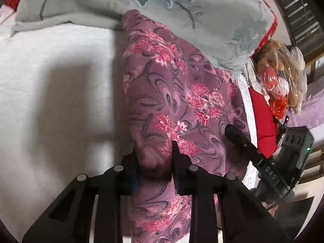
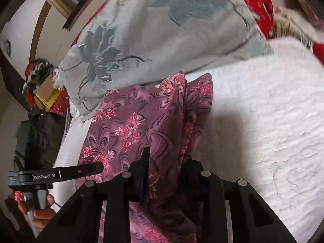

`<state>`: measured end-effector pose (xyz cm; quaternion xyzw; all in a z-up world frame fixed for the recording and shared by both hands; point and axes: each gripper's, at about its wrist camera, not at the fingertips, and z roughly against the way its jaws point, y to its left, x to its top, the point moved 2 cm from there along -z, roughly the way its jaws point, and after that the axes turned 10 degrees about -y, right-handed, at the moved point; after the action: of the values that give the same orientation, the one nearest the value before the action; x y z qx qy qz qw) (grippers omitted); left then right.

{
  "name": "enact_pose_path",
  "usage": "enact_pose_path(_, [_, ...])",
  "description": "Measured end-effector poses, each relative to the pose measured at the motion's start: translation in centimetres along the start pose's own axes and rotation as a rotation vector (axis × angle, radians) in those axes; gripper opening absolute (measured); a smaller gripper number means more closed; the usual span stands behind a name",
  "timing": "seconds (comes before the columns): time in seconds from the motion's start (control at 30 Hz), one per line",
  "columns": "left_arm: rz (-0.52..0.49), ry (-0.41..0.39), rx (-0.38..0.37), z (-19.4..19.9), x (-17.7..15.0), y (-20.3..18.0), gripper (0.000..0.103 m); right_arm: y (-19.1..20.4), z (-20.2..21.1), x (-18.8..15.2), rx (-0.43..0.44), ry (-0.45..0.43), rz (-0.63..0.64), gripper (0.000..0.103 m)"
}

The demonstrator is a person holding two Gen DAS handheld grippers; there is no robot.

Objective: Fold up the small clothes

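Observation:
A purple garment with pink flowers [image 1: 172,93] lies lengthwise on a white quilted bed [image 1: 50,93]; it also shows in the right wrist view [image 2: 141,117], folded into layers. My left gripper [image 1: 155,158] is shut on the garment's near edge, with cloth bunched between the fingers. My right gripper [image 2: 166,162] is shut on the same garment's near edge. The right gripper [image 1: 243,141] shows in the left wrist view, at the garment's right side. The left gripper [image 2: 89,169] shows at the left in the right wrist view.
A grey-green floral pillow [image 1: 182,16] lies across the far end of the garment, also in the right wrist view [image 2: 151,30]. A red cloth [image 1: 261,117] and a plastic-wrapped toy [image 1: 279,77] sit to the right. Boxes [image 2: 46,95] stand beside the bed.

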<state>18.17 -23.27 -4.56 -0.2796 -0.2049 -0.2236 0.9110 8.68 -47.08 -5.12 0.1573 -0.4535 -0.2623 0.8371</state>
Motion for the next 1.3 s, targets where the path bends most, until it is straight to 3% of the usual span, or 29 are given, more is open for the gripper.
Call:
enact_pose_path(0.17, [-0.043,-0.054,0.026,3.9,-1.7,-0.2,0.024,3.1,3.0,-0.8,0.003,-0.034,0.052,0.03])
enact_pose_path(0.53, [-0.014,-0.12,0.094,12.4,-6.2,4.5,0.024,9.7,6.4,-6.0,0.103,-0.005,0.043,0.03])
enact_pose_path(0.73, [0.011,-0.132,0.145,13.6,-7.8,7.3,0.024,12.6,5.7,-8.6,0.138,0.027,0.042,0.03])
enact_pose_path(0.93, [0.059,-0.081,0.178,11.4,-9.4,10.1,0.026,13.4,3.7,-10.8,0.122,0.076,0.055,0.03])
enact_pose_path(0.97, [0.055,-0.068,0.213,10.6,-9.6,10.5,0.028,13.2,3.1,-11.3,0.113,0.09,0.057,0.031])
enact_pose_path(1.0, [0.049,-0.056,0.246,9.9,-9.8,11.0,0.04,12.8,2.3,-11.8,0.097,0.111,0.063,0.033])
enact_pose_path(1.03, [0.051,-0.048,0.255,9.4,-10.0,11.5,0.045,12.5,1.6,-12.4,0.074,0.134,0.075,0.042])
enact_pose_path(1.1, [0.096,-0.063,0.205,9.9,-10.1,12.6,0.051,11.2,0.9,-13.0,0.052,0.148,0.051,0.051])
enact_pose_path(1.2, [0.131,-0.124,0.157,11.8,-9.0,13.3,0.05,10.3,1.5,-12.2,0.048,0.135,-0.005,0.053])
enact_pose_path(1.3, [0.107,-0.191,0.142,12.8,-6.7,12.4,0.05,11.8,2.7,-10.1,0.008,0.026,0.066,0.053])
